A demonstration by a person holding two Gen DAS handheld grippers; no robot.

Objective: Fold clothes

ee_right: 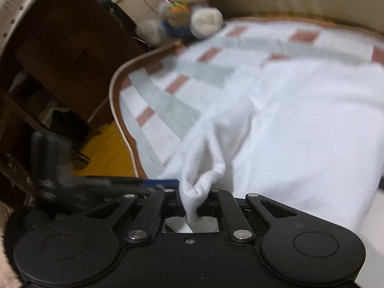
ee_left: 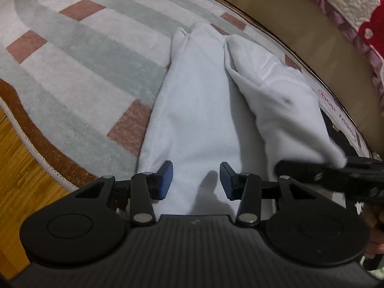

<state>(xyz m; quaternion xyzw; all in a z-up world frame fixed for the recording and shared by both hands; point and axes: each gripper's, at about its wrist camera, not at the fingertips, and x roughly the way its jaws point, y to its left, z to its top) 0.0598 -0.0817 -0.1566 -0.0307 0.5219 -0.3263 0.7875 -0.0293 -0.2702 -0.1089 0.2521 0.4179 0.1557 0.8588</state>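
**A:** Two grippers on one garment. The white fleece trousers [ee_left: 192, 110] lie on the pale rug with grey-green stripes and pink squares [ee_left: 79, 55], legs running off toward 12 o'clock in the left wrist view. The left gripper [ee_left: 196, 178] has its blue-padded fingers [ee_left: 165, 180] spread wide, one to each side of the near leg, gripping nothing.

**B:** And the other one?

**A:** The right gripper [ee_right: 195, 200] is pinched tight on a bunched edge of the same white fabric [ee_right: 288, 124]; you can see the cloth squeezed up between its black fingers. From the left camera it shows at 3 o'clock as a blurry black bar, with the other trouser leg lifted toward it.

**B:** Anything else in frame?

**A:** A grey plush rabbit with an orange carrot [ee_right: 184, 4] sits at 12 o'clock in the right view, just past the rug's brown border. Yellow wooden floor [ee_left: 16, 168] at 8 o'clock on the left camera.
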